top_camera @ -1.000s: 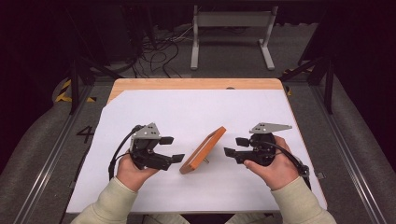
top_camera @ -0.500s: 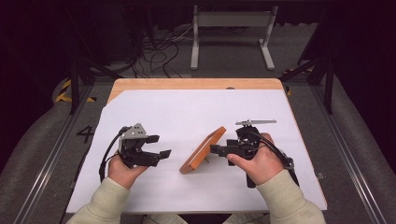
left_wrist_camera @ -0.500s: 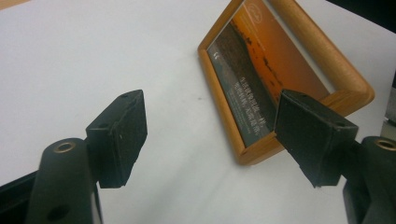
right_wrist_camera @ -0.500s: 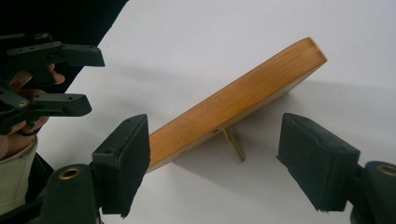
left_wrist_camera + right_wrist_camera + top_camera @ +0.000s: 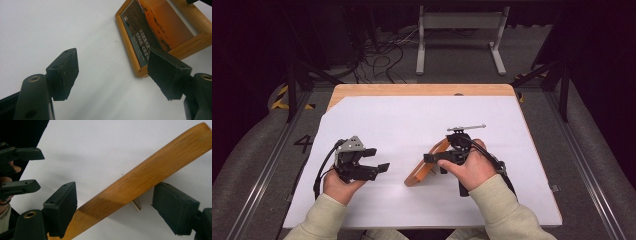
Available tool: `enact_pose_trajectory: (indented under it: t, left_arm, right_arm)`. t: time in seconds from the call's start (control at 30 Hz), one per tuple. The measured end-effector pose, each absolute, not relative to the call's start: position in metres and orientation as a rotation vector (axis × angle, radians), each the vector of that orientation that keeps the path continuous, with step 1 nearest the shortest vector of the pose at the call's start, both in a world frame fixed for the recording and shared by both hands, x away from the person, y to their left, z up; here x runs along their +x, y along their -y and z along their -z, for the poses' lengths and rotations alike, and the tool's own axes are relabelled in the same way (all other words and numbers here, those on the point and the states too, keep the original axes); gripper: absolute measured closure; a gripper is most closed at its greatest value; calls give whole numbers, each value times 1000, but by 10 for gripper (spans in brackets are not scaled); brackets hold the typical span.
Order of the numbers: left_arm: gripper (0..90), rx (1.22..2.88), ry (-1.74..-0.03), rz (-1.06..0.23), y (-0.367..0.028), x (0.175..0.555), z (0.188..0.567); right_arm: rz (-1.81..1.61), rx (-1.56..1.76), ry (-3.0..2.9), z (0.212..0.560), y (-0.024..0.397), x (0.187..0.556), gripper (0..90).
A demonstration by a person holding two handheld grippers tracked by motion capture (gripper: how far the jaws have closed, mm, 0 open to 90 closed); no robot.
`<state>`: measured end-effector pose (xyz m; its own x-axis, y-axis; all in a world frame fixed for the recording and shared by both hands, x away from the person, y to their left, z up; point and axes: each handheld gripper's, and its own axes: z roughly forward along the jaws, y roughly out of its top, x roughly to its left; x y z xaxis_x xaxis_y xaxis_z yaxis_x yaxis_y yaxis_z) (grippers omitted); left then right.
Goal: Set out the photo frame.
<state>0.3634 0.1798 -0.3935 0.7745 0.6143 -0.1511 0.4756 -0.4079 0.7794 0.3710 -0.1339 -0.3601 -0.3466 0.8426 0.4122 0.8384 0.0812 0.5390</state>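
Two hands low over table [image 5: 377,110], right claw [image 5: 432,158] straddling wooden frame [image 5: 426,170]

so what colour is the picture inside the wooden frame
Mostly orange with dark, rust-like marks, beside a dark strip of small text; the picture shows best in the left gripper view.

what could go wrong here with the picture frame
The picture frame stands on edge, tilted, so a nudge from the right gripper could tip it flat. That gripper's jaws have just been opening, with the wood between them but not clamped, so a lift now might slip. The left gripper is open, apart from it.
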Motion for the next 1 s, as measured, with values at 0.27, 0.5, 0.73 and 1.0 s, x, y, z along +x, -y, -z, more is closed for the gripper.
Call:
enact_pose_trajectory:
  t: [0.27, 0.5, 0.73, 1.0]
  left_arm:
    - [254, 2108, -802, -202, -174, 364, 396]
    - [253, 2135, -794, -208, -169, 364, 397]
    - [252, 2133, -797, -206, -169, 364, 398]
    - [259, 2127, -792, -227, -169, 362, 397]
  right_arm:
    - [-1086, 1879, -2306, 372, 125, 382, 185]
    - [-1001, 1945, -2305, 383, 116, 392, 195]
    - [-942, 1982, -2328, 387, 111, 394, 287]
    - [-886, 1886, -2380, 377, 110, 392, 582]
